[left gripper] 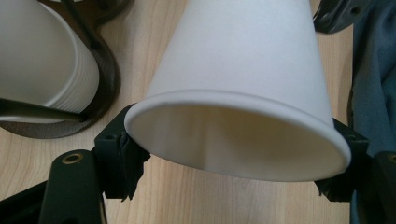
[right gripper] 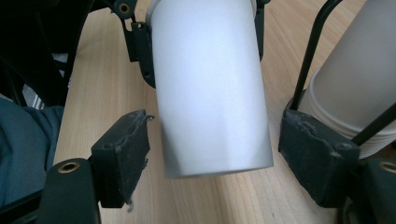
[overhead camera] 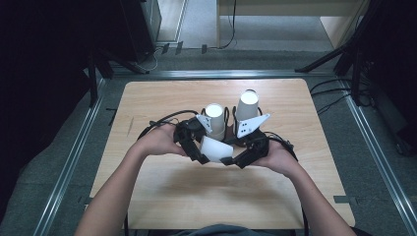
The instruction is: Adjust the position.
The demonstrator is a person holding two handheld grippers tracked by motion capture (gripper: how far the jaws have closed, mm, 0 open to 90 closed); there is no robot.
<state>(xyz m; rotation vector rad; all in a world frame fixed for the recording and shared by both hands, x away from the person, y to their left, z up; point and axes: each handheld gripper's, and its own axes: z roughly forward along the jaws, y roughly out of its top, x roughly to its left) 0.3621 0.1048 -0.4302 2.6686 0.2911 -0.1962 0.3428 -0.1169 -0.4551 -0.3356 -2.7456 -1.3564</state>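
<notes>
A single white paper cup (overhead camera: 215, 149) lies sideways just above the table, between my two grippers at the centre. My left gripper (overhead camera: 206, 147) is shut on the cup's wide rim. In the left gripper view the cup (left gripper: 243, 70) has its open mouth facing the camera, and the left gripper (left gripper: 233, 149) has a pad pressed on each side of the rim. In the right gripper view the cup (right gripper: 210, 93) points its base end at the camera. My right gripper (right gripper: 219, 158) stands open around that end, with a gap at each pad.
Two stacks of white cups (overhead camera: 215, 120) (overhead camera: 247, 105) stand upside down in black wire holders just behind the grippers. One stack (left gripper: 42, 65) is close on the left of the left gripper view, and one (right gripper: 355, 84) is beside the right jaw. The wooden table (overhead camera: 295, 187) has metal rails around it.
</notes>
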